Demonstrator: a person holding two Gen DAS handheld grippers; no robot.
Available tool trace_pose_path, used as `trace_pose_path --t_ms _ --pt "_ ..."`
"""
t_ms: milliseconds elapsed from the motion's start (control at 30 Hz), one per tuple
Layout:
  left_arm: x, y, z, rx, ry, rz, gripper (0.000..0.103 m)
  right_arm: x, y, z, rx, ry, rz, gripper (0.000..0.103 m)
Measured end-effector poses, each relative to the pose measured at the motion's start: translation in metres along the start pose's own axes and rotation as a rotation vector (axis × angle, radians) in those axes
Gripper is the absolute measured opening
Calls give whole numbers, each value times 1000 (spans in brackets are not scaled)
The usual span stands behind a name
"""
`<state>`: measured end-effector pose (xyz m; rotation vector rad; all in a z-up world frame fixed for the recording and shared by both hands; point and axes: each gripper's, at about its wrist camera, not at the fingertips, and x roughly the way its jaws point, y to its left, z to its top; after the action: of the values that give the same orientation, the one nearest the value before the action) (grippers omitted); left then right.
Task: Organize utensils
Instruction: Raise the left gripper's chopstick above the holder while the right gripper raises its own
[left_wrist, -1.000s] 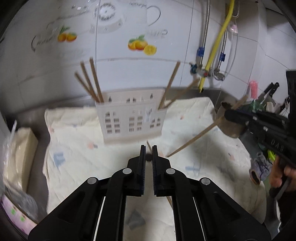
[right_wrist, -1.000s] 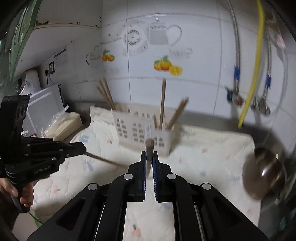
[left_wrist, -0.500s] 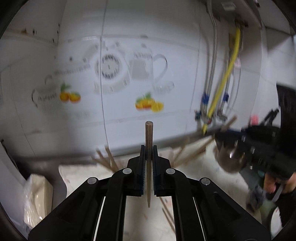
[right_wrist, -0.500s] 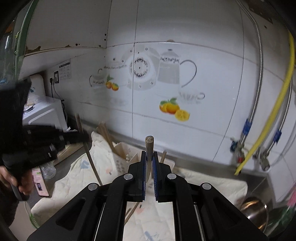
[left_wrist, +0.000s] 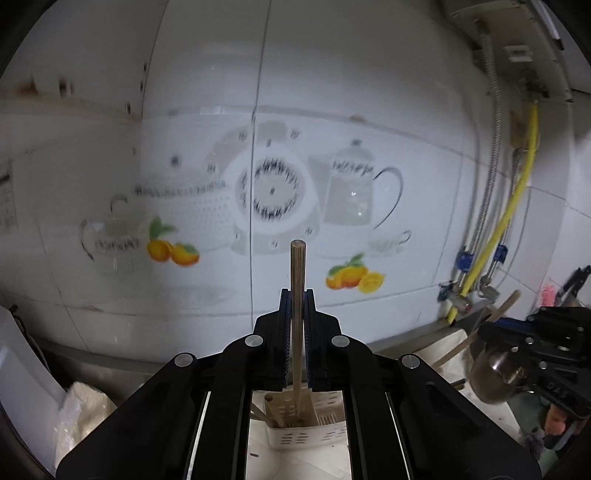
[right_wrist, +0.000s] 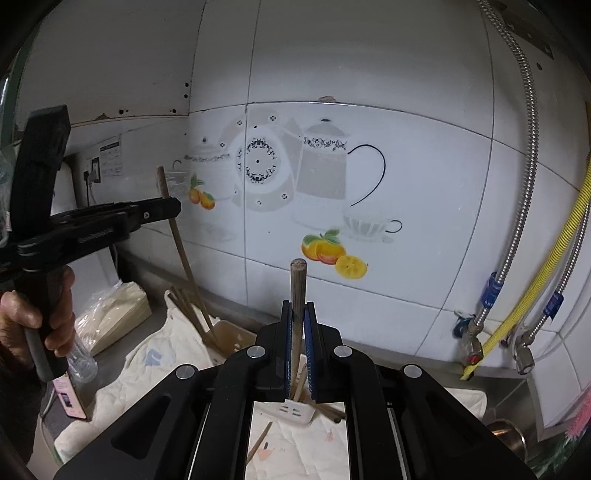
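A glossy white tiled wall (left_wrist: 332, 92) with a printed teapot, clock and orange fruit fills the upper and middle of both your views. Along the right edge runs a yellow corrugated hose (right_wrist: 535, 291) beside braided metal hoses. Low in the frame, a pale patterned cloth (right_wrist: 155, 365) covers the steel counter.

In your left view, your left black two-finger gripper (left_wrist: 296, 328) rises from the bottom centre, its ridged blue pads clamped on a slim, light wooden chopstick (left_wrist: 297, 266). The stick stands nearly upright between the jaws: its round, flat-cut end pokes above them and its lower part runs down over the white slotted plastic utensil holder (left_wrist: 310, 435) at the bottom centre, directly under the jaws. I cannot tell whether the tip is inside it. More chopsticks lean in the holder's left side.

In your right view, your right black gripper (right_wrist: 298, 332) sits at the bottom centre, pressed together on a darker, grainy wooden chopstick (right_wrist: 297, 284), also upright, with the holder just below. One loose chopstick (right_wrist: 260, 441) lies on the cloth near the bottom. At middle left, your hand (right_wrist: 40, 314) grips the left gripper's handle.
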<state>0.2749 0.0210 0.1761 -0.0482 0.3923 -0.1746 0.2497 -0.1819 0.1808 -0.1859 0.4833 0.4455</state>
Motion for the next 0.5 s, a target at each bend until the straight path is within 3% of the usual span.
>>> trace_pose_path --t_ms 267,500 --pt "42 16 -35 -36 101 4 5 35 -2 -17 13 74 -8 7" --pt "54 19 -50 -38 144 -3 6 56 -7 -31 43 122 -1 7"
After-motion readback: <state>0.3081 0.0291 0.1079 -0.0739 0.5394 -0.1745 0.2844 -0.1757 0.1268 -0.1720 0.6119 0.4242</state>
